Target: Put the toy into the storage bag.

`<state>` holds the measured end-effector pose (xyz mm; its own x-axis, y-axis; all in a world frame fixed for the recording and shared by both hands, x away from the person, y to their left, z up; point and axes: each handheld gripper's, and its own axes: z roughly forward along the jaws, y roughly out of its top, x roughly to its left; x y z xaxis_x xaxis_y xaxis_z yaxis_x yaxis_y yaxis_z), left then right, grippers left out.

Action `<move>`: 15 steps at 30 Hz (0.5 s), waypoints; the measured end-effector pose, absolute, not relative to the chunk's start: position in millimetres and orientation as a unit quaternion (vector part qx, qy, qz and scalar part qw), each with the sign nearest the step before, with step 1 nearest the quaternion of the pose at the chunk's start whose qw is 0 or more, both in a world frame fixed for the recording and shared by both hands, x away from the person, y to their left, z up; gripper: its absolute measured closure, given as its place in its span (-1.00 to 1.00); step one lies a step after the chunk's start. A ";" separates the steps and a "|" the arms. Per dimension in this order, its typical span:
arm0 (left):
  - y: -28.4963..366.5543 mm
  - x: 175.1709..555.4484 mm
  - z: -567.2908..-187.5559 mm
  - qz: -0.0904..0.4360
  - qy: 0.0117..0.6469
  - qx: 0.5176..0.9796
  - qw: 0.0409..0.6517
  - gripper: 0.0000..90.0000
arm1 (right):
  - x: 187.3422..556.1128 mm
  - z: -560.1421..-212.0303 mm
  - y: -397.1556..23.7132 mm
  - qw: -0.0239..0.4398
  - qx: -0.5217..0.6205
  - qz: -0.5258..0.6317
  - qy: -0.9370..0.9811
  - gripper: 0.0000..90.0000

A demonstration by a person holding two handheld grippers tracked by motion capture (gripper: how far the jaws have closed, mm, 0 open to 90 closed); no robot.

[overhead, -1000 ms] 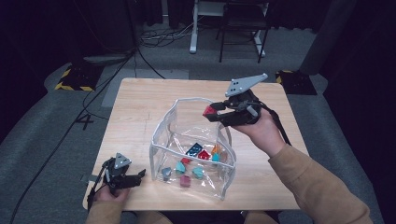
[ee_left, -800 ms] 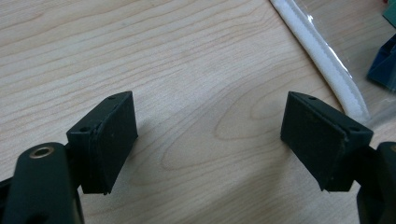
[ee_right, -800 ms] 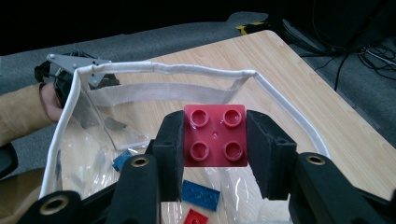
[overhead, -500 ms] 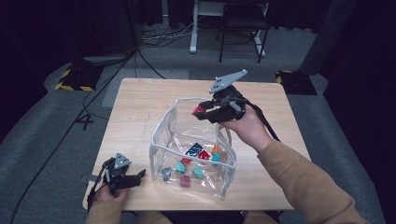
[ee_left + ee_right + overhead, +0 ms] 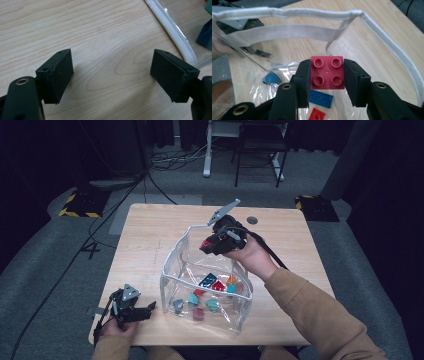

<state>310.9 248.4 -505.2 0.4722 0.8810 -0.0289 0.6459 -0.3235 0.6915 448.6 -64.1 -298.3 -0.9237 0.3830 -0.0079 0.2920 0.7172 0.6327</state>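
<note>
Over the open mouth of the clear bag (image 5: 205, 290), the right gripper (image 5: 209, 245) pinches a red brick (image 5: 327, 72) studs-up between its pads, probably to drop it among the bricks inside, while the left gripper (image 5: 145, 310) rests spread and empty on the table (image 5: 150, 235).

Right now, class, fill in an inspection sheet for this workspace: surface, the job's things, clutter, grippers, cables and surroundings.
Surface: light wooden table, bare around the bag.
Job's things: clear plastic bag with white trim, standing open mid-table; loose red, blue, teal and orange bricks on its floor; red four-stud brick in the right gripper's jaws.
Clutter: small dark disc near the far edge.
Grippers: right gripper shut on the brick, over the bag's mouth; left gripper open, nothing between its jaws, on the table beside the bag.
Cables: black cable trailing from the right gripper; more on the floor.
Surroundings: grey carpet, dark room, hazard-striped blocks, chair legs behind.
</note>
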 end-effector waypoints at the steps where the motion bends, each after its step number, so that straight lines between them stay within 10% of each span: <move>1: 248.4 310.9 -505.2 0.180 0.481 0.793 0.327 -0.58 | 449.9 -300.1 -63.4 0.069 0.183 0.324 0.926 0.30; 15: 248.4 310.9 -505.2 0.180 0.481 0.794 0.327 -0.58 | 456.9 -307.6 -63.7 0.080 0.201 0.323 0.921 -0.09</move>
<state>310.9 248.4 -505.2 0.4727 0.8808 -0.0288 0.6459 -0.3240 0.6913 456.9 -63.7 -307.6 -0.9064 0.4221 -0.0167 0.3193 0.7106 0.6270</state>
